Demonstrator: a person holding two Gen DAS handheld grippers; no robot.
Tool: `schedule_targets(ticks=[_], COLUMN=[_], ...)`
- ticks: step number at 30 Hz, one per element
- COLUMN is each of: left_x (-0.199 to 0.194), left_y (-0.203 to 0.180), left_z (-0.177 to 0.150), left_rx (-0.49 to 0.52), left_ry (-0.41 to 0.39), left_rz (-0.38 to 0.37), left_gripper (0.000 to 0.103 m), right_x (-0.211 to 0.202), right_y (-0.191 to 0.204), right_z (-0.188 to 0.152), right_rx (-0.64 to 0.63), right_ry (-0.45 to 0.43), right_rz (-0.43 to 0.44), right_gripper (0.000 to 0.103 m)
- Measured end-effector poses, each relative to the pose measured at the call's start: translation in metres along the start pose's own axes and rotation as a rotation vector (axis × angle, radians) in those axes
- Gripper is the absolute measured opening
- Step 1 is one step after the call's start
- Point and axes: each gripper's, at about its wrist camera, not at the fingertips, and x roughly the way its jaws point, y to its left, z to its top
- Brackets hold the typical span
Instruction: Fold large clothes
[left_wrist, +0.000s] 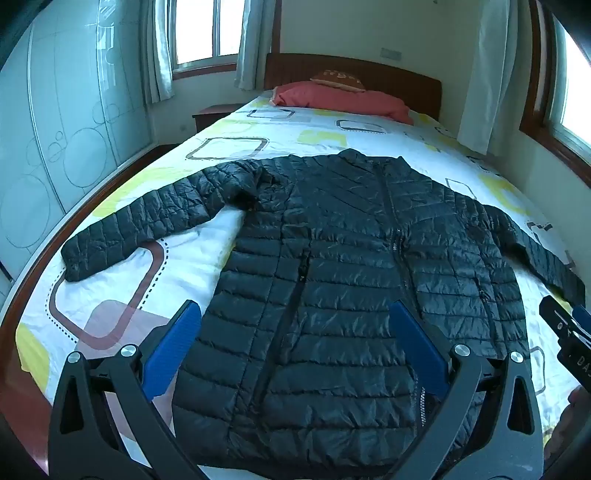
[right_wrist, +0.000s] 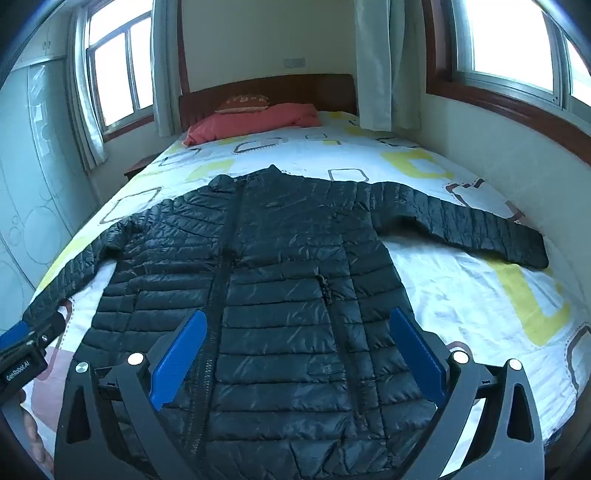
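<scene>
Lying flat on patterned bed (left_wrist: 236, 133), black jacket (left_wrist: 332, 277), curtained windows (left_wrist: 207, 33), both grippers' jaws spread empty

Jacket (left_wrist: 332, 266): flat on the bed (left_wrist: 229, 133), front up, collar toward the headboard (left_wrist: 354, 70), sleeves spread to either side.
Pillow (left_wrist: 343, 98): at the bed's far end, against the headboard — a cushion (left_wrist: 338, 78) on top.
Left tongs (left_wrist: 295, 354): above the jacket's near hem.
Right tongs (right_wrist: 299, 358): beside them — also above the hem.
Wardrobe (left_wrist: 55, 129): left of the bed.
</scene>
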Motion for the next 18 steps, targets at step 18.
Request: schedule_targets(ticks=[18], left_x=[-0.004], left_y=[0.009], left_z=[-0.001], left_rx=[-0.036], left_ry=[0.026], left_rz=[-0.006], left_gripper=[0.101], right_x=[-0.005], right_y=[0.009], right_z=[-0.003], right_rx=[0.003], right_ry=[-0.003], right_rz=[0.011], right_gripper=[0.098])
